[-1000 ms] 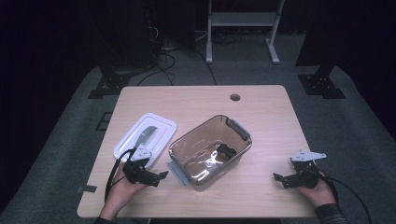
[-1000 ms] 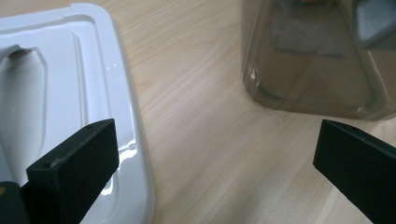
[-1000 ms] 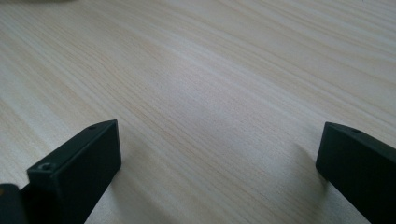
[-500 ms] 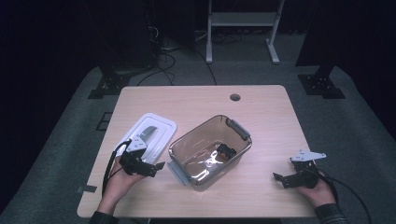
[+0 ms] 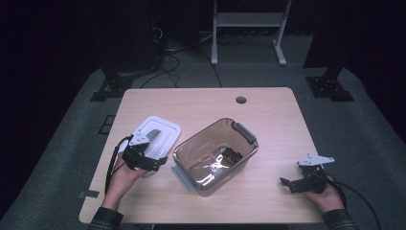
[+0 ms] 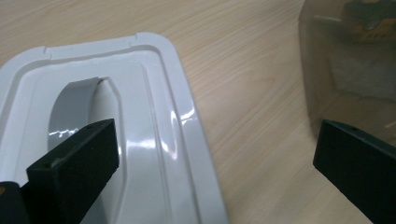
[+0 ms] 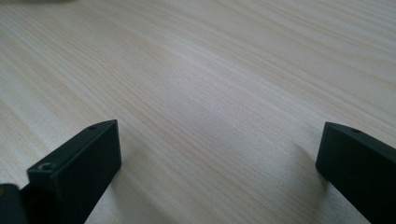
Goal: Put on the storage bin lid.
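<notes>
Right gripper (image 5: 293,182) near right on table (image 5: 268,115), jaws spread wide over bare wood, holding nothing. Left gripper (image 5: 152,162) near left, jaws wide apart — one over white lid (image 5: 160,134), other toward brown bin (image 5: 214,155). Lid lies flat, just left of bin. Bin at centre, uncovered — small dark object (image 5: 231,154) inside.

The high view looks forward and down on the whole table (image 5: 201,105). Each gripper view rides close above the tabletop (wood grain plain); left gripper view and high view share the white lid (image 6: 154,140).
</notes>
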{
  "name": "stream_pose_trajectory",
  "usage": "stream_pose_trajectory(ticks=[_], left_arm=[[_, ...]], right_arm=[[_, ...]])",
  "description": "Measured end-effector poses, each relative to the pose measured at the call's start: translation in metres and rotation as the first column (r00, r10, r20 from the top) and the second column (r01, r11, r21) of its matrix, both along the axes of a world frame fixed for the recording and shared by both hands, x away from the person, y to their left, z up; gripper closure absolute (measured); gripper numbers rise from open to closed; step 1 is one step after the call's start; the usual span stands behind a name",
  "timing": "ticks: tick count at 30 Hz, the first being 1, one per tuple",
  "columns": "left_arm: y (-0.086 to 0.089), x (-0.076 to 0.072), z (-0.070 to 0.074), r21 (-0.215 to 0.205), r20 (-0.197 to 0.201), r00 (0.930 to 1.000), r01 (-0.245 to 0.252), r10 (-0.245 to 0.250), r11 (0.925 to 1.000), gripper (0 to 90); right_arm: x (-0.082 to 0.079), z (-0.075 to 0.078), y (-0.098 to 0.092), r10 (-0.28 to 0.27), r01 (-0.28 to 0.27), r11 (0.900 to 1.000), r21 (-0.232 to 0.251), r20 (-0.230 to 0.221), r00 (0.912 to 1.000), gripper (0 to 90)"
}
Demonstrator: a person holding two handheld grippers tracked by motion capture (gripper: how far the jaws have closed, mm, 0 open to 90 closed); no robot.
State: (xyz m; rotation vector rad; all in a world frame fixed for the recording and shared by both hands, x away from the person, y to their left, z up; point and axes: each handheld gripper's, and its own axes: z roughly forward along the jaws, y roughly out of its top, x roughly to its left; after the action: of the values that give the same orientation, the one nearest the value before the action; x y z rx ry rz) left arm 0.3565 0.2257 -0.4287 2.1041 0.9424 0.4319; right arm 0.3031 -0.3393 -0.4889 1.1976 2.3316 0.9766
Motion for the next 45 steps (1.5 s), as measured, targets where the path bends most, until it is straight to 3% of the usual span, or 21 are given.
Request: stream_pose_trajectory(ticks=[5,7,10,18,19,25,27,34,36,38,45], left_arm=[[0.002,0.008,0.002,0.002,-0.001,1.0000,-0.004,0.004,1.0000,0.0],[0.003,0.013,0.002,-0.027,0.007,0.9999,-0.014,0.014,0.9995,0.0],[0.004,0.019,0.002,0.000,0.000,0.9997,-0.023,0.023,0.9997,0.0],[0.007,0.033,0.000,0.011,0.015,0.9980,-0.061,0.061,0.9980,0.0],[0.008,0.035,-0.001,0.018,0.019,0.9975,-0.069,0.069,0.9975,3.7],[0.013,0.044,-0.007,0.023,0.004,0.9949,-0.101,0.101,0.9946,4.8],[0.014,0.050,-0.006,0.045,-0.006,0.9935,-0.113,0.114,0.9925,5.3],[0.020,0.061,-0.008,0.023,0.021,0.9892,-0.146,0.145,0.9890,12.3],[0.021,0.063,-0.009,0.025,0.015,0.9888,-0.149,0.148,0.9886,13.7],[0.024,0.069,-0.013,0.044,-0.022,0.9867,-0.160,0.161,0.9861,13.7],[0.030,0.076,-0.020,0.027,-0.059,0.9829,-0.173,0.175,0.9845,22.1]], right_arm=[[0.000,0.000,0.000,0.000,0.000,1.000,0.000,0.000,1.0000,0.0],[0.000,0.000,0.000,0.000,0.000,1.000,0.000,0.000,1.0000,0.0],[0.000,0.000,0.000,0.000,0.000,1.000,0.000,0.000,1.0000,0.0],[0.000,0.000,0.000,0.000,0.000,1.000,0.000,0.000,1.0000,0.0],[0.000,0.000,0.000,0.000,0.000,1.000,0.000,0.000,1.0000,0.0],[0.000,0.000,0.000,0.000,0.000,1.000,0.000,0.000,1.0000,0.0],[0.000,0.000,0.000,0.000,0.000,1.000,0.000,0.000,1.0000,0.0],[0.000,0.000,0.000,0.000,0.000,1.000,0.000,0.000,1.0000,0.0],[0.000,0.000,0.000,0.000,0.000,1.000,0.000,0.000,1.0000,0.0],[0.000,0.000,0.000,0.000,0.000,1.000,0.000,0.000,1.0000,0.0],[0.000,0.000,0.000,0.000,0.000,1.000,0.000,0.000,1.0000,0.0]])
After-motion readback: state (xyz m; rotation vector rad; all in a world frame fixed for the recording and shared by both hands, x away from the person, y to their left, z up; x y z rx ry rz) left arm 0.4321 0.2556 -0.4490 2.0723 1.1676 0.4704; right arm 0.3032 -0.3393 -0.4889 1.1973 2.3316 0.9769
